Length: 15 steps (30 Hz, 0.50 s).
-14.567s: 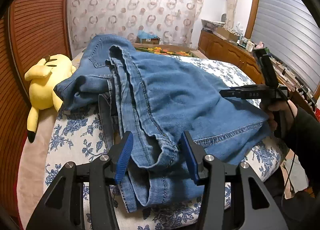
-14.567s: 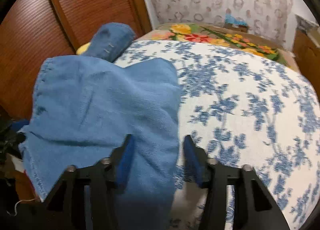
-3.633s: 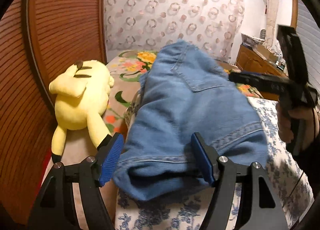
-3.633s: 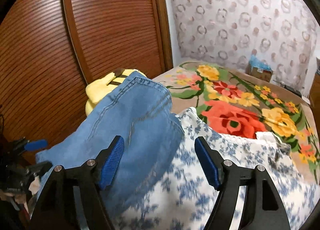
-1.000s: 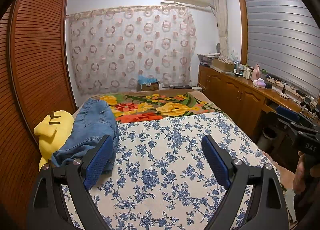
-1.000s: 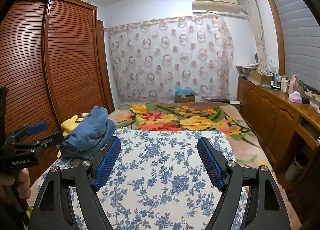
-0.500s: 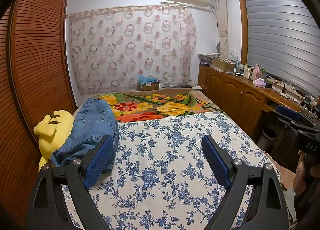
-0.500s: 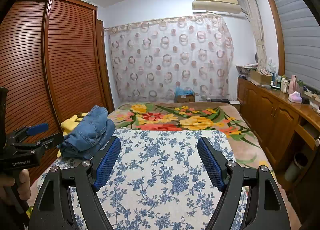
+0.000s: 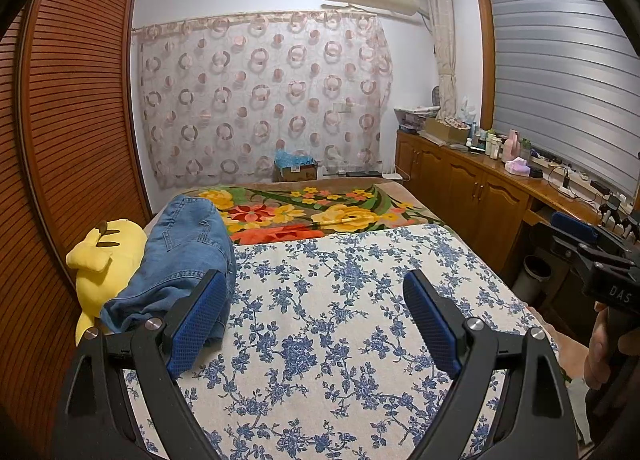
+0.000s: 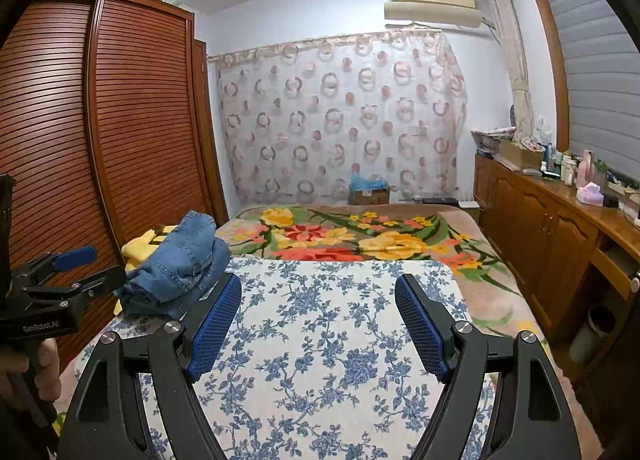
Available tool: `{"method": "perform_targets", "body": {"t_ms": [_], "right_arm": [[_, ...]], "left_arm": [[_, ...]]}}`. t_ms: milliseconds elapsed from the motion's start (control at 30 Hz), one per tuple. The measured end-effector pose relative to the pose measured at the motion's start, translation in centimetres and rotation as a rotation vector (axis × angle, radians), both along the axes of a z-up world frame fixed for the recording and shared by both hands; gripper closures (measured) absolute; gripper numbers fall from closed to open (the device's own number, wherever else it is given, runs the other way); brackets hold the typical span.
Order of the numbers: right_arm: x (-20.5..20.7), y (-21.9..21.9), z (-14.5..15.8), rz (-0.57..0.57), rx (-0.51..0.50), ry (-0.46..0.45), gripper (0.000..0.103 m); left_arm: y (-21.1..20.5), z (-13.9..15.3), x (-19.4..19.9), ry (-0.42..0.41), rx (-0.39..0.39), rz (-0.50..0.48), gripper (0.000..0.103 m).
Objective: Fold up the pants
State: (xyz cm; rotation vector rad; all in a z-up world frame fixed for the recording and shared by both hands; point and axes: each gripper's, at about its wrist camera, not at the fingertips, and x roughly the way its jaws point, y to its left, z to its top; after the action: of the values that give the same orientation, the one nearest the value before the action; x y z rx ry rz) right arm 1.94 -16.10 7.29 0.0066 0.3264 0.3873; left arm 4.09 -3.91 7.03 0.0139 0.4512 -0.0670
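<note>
Folded since earlier, the jeans [image 9: 180, 260] now lie bundled at the bed's [image 9: 320, 320] left edge against a yellow plush [image 9: 104, 260], both tongs [image 9: 316, 324] [image 10: 318, 326] wide and empty; the loose bundle may slump open.

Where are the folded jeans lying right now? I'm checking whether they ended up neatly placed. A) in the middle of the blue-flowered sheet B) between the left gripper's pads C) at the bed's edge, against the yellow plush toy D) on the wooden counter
C: the folded jeans lie at the bed's edge, resting against the yellow plush toy, near the wardrobe.
</note>
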Motion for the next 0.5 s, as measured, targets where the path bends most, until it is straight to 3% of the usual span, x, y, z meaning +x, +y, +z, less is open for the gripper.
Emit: {"method": "perform_targets", "body": {"t_ms": [500], "right_arm": [[-0.02, 0.02, 0.00, -0.001, 0.000, -0.002, 0.022]], "left_arm": [[0.09, -0.02, -0.04, 0.000, -0.003, -0.002, 0.012]]}}
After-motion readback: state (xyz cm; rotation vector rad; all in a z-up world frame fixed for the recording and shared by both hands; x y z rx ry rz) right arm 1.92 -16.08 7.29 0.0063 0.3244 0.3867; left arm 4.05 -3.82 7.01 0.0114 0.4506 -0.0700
